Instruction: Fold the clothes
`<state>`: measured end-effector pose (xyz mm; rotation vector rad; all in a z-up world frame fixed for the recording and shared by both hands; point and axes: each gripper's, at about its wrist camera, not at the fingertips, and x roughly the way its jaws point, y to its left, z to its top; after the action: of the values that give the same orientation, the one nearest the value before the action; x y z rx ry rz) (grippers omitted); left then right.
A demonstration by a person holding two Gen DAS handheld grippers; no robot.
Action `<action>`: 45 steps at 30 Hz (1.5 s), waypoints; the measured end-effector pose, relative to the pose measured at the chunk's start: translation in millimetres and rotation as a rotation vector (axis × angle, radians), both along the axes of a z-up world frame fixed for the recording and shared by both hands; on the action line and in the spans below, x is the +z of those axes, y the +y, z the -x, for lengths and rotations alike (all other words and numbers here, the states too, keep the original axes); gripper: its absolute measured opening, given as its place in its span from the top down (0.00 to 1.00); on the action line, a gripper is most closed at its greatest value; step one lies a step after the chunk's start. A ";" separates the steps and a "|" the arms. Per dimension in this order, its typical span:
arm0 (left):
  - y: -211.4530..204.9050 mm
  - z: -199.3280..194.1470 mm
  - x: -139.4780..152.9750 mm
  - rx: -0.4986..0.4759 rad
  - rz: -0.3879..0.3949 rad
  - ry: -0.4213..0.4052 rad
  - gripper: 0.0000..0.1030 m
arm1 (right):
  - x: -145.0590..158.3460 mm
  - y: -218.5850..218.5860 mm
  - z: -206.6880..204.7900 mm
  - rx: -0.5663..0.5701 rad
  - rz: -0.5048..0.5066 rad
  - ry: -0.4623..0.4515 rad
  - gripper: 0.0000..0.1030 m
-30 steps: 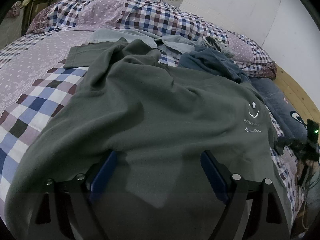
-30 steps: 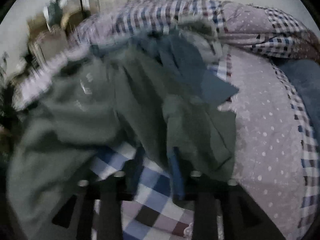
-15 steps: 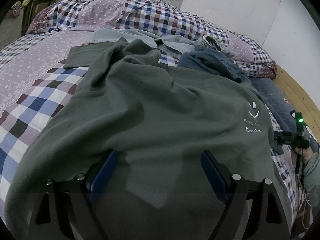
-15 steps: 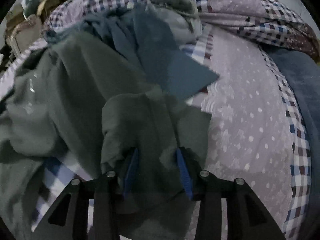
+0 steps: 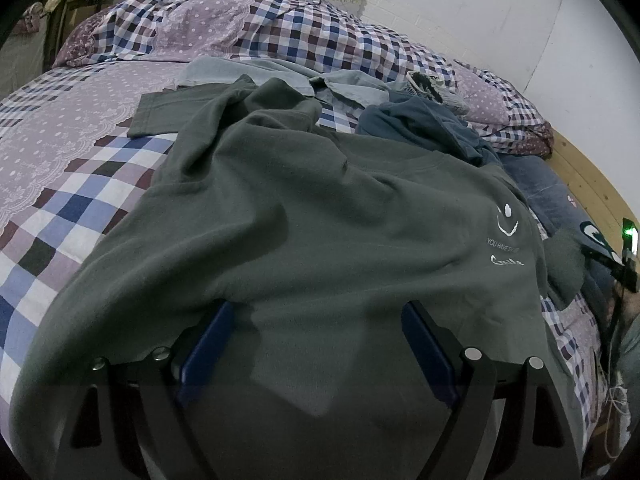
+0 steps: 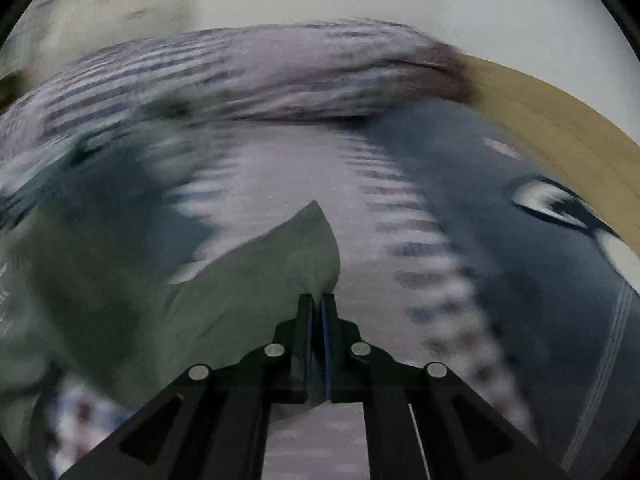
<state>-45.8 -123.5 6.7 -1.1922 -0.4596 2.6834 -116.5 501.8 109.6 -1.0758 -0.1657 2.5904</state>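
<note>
A dark green T-shirt point(image 5: 320, 232) with a small white smile print lies spread over the checked bedspread point(image 5: 72, 208), its hem draped over my left gripper point(image 5: 316, 312). That gripper stands wide open, with blue pads point(image 5: 208, 344) showing at either side under the cloth. In the right wrist view, which is blurred by motion, my right gripper point(image 6: 318, 300) is shut on a sleeve corner of the green T-shirt point(image 6: 280, 264), which sticks up past the fingertips. At the right edge of the left wrist view, the right gripper's body with a green light point(image 5: 628, 248) shows beside the shirt.
A blue garment point(image 5: 424, 128) and a pale grey-blue one point(image 5: 248, 72) lie bunched behind the shirt near the checked pillows point(image 5: 248, 24). A dark blue cushion point(image 6: 540, 248) and the wooden bed frame point(image 6: 560, 136) lie to the right. A white wall stands behind.
My right gripper has shut on the green sleeve and swung it to the right, towards the blue cushion. The left gripper and the shirt body have stayed still.
</note>
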 end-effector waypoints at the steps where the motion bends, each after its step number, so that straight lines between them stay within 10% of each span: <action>1: 0.1 0.0 0.0 0.000 0.000 0.000 0.14 | 1.9 18.3 -1.3 -0.067 -0.007 -0.008 0.98; 9: 0.4 1.3 0.8 0.002 0.002 -0.004 0.14 | -11.8 99.6 -7.2 -0.381 0.037 -0.124 0.90; 12: 0.6 2.1 1.5 0.002 0.004 -0.007 0.14 | -1.9 76.3 -19.8 -0.405 0.031 -0.061 0.59; 23: -22.2 -0.8 15.4 0.070 -0.131 0.012 0.14 | 4.4 -161.3 -94.0 0.146 0.496 0.145 0.45; 30: -55.8 -5.0 37.0 0.120 -0.230 0.093 0.14 | -30.9 -322.4 -91.2 0.523 0.510 0.084 0.43; 40: -137.6 19.0 60.6 0.251 -0.183 0.138 0.14 | -85.4 -359.3 -85.8 0.629 0.568 0.019 0.42; 45: -179.9 73.9 51.6 0.317 -0.267 0.007 0.14 | -95.9 -352.0 -78.8 0.633 0.640 -0.008 0.41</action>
<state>-119.6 -303.5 58.2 -1.1115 -1.0486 2.7574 -37.7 149.9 13.7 -1.4148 0.4232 3.3265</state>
